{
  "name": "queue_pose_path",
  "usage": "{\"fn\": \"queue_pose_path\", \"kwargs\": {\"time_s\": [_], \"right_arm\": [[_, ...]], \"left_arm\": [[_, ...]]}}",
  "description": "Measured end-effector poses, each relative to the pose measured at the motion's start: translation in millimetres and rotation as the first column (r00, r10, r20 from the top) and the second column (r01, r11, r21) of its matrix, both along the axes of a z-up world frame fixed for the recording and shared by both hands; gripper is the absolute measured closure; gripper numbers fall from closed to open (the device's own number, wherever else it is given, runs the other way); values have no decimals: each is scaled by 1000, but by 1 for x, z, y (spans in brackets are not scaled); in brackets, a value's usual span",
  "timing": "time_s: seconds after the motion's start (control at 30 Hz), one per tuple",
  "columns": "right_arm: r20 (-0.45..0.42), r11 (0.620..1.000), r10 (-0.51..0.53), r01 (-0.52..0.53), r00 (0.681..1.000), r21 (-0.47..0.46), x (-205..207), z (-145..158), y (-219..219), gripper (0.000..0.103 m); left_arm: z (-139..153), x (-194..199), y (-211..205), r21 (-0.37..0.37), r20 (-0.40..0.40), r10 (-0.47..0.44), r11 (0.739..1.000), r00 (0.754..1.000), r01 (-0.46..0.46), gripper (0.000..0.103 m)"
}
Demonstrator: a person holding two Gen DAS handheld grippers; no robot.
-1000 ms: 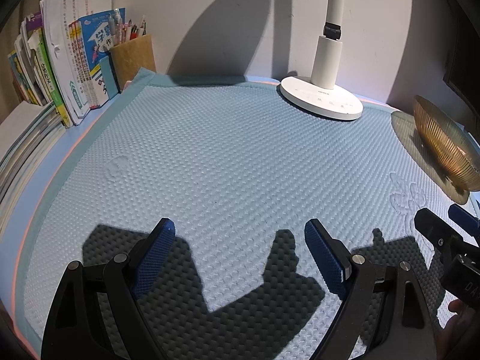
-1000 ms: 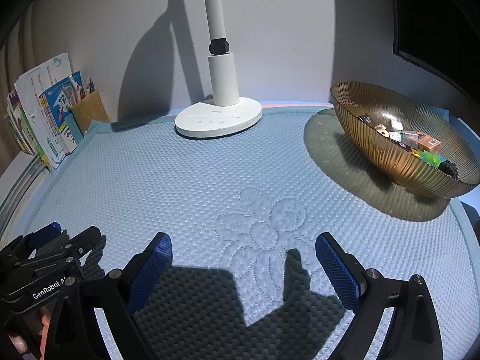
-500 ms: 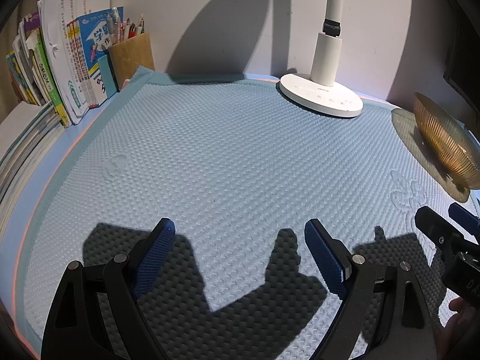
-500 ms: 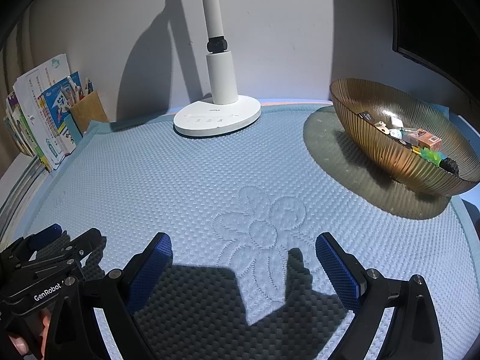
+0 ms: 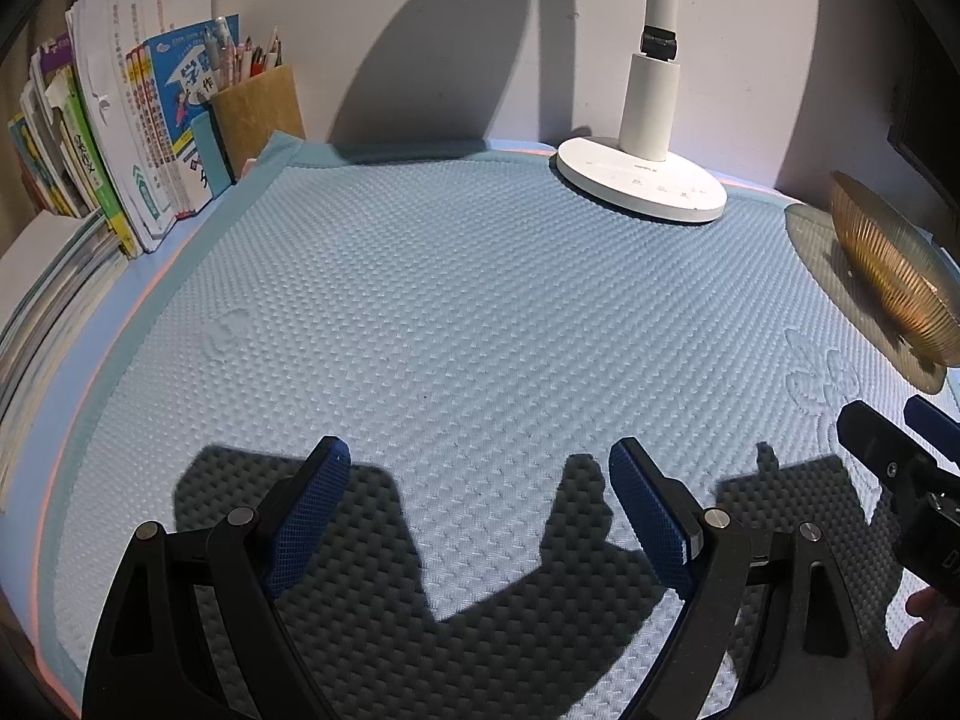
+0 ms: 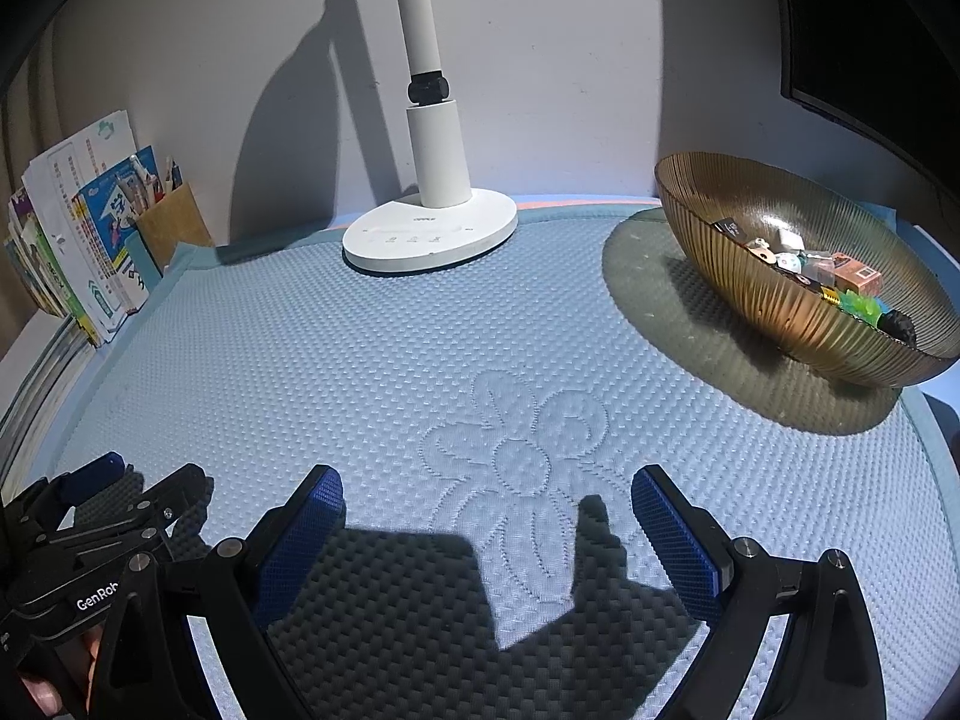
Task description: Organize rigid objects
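An amber ribbed glass bowl (image 6: 774, 276) stands at the right of the blue textured mat (image 6: 360, 372) and holds several small rigid items (image 6: 828, 270). The bowl's side shows in the left wrist view (image 5: 894, 276). My left gripper (image 5: 480, 468) is open and empty above the mat's near part; it also shows at the right wrist view's lower left (image 6: 120, 510). My right gripper (image 6: 486, 492) is open and empty over the embossed flower pattern (image 6: 516, 450); its tip shows in the left wrist view (image 5: 894, 438).
A white desk lamp base (image 6: 429, 231) stands at the back centre, also in the left wrist view (image 5: 642, 180). A wooden pen holder (image 5: 258, 114) and upright books (image 5: 120, 144) line the back left. A dark monitor edge (image 6: 870, 36) is at upper right.
Both views have shifted slightly; the scene sits a little lower and closer. Both grippers stay open and empty.
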State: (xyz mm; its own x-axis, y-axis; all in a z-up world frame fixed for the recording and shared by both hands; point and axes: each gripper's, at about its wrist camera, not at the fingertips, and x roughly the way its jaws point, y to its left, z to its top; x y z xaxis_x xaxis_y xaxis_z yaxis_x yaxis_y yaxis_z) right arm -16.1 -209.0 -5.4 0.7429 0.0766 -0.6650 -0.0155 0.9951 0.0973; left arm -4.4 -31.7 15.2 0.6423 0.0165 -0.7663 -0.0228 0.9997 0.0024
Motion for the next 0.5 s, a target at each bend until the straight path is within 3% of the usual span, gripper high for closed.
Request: {"fn": "queue_pose_path", "kwargs": {"time_s": [0.5], "right_arm": [[-51,999,-24,23,998,-23,9,-6,-6,6]], "left_arm": [[-6,6,-1,7,-60,-10,1000,998,11,13]]}}
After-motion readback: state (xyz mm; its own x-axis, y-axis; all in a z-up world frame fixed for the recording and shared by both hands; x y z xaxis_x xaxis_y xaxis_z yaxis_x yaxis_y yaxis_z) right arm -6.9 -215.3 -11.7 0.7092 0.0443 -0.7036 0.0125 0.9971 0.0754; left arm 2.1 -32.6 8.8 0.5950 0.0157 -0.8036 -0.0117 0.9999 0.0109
